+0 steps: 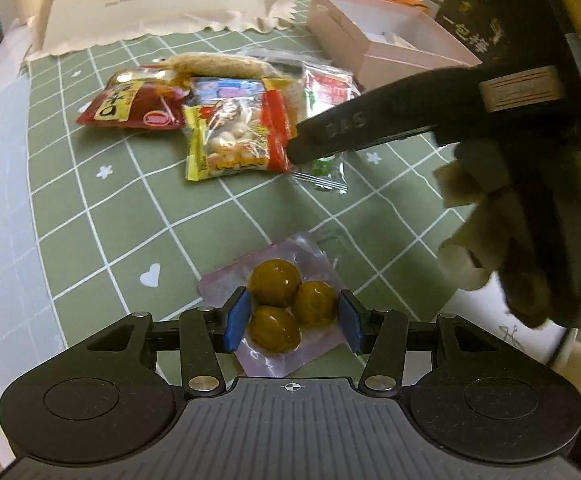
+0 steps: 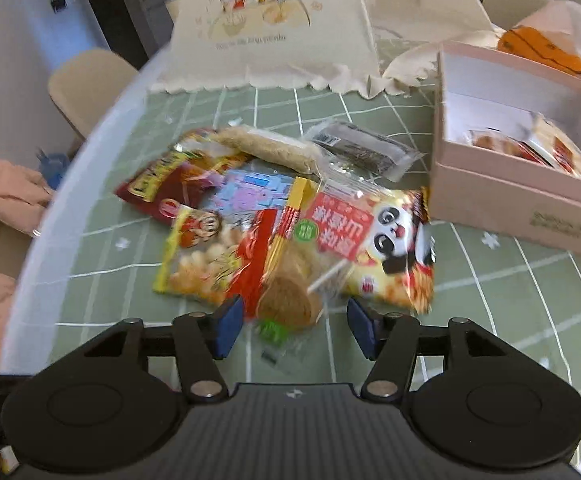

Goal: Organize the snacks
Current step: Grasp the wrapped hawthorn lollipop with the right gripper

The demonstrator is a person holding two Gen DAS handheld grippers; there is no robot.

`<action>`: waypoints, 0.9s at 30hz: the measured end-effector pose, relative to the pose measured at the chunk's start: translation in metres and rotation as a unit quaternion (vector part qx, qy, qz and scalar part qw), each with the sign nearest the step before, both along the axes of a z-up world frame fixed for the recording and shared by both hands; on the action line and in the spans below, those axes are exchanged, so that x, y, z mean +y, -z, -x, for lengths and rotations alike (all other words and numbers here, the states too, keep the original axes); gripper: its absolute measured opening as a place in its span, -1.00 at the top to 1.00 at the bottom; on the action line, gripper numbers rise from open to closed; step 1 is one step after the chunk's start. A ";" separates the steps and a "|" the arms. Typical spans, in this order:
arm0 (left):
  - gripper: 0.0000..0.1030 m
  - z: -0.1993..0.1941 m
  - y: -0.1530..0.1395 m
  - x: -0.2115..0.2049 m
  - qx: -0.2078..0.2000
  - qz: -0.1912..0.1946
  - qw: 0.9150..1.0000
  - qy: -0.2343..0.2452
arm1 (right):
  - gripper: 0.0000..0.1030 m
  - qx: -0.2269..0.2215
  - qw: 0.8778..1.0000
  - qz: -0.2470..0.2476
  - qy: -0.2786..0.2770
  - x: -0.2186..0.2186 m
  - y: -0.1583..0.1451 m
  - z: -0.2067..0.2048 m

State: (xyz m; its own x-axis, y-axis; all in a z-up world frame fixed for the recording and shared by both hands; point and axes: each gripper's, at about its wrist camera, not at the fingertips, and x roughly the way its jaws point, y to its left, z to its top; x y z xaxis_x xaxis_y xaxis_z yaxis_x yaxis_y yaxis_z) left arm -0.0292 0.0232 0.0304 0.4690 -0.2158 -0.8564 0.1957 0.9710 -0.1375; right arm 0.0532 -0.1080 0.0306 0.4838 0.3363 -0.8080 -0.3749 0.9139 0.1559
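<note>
In the left wrist view my left gripper [image 1: 292, 322] is open, its blue pads on either side of a clear purple packet with three brown balls [image 1: 286, 308] lying on the green checked mat [image 1: 130, 208]. Beyond it lies a pile of snack packets [image 1: 230, 116]. My right gripper [image 1: 310, 148] reaches in from the right over that pile. In the right wrist view my right gripper [image 2: 296, 322] is open around a clear packet with a round brown cake [image 2: 288, 300]. A panda packet [image 2: 386, 248] and a yellow puff packet [image 2: 206, 256] lie beside it.
A pink open box [image 2: 502, 204] with a few packets inside stands at the right; it also shows in the left wrist view [image 1: 386, 40]. A cream cartoon cloth bag [image 2: 274, 28] stands at the back. The table's white edge [image 2: 62, 184] curves on the left.
</note>
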 end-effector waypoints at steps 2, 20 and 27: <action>-0.04 0.000 0.000 0.001 0.000 0.003 1.000 -0.003 | 0.26 -0.008 1.000 0.013 -0.008 0.002 0.001 0.001; -0.02 -0.008 0.004 -0.016 -0.039 -0.018 0.999 0.019 | 0.18 -0.028 0.998 0.049 0.032 -0.110 -0.001 0.112; -0.01 0.002 -0.004 -0.014 -0.042 -0.001 0.999 0.024 | -0.07 -0.023 0.997 0.041 0.057 -0.107 0.005 0.107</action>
State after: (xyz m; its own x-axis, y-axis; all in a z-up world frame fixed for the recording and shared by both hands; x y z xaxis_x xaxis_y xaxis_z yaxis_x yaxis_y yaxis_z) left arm -0.0308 0.0089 0.0346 0.5286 -0.2372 -0.8150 0.2522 0.9607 -0.1160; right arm -0.0540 -0.2154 0.0258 0.5526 0.2117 -0.8061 -0.2737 0.9596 0.0643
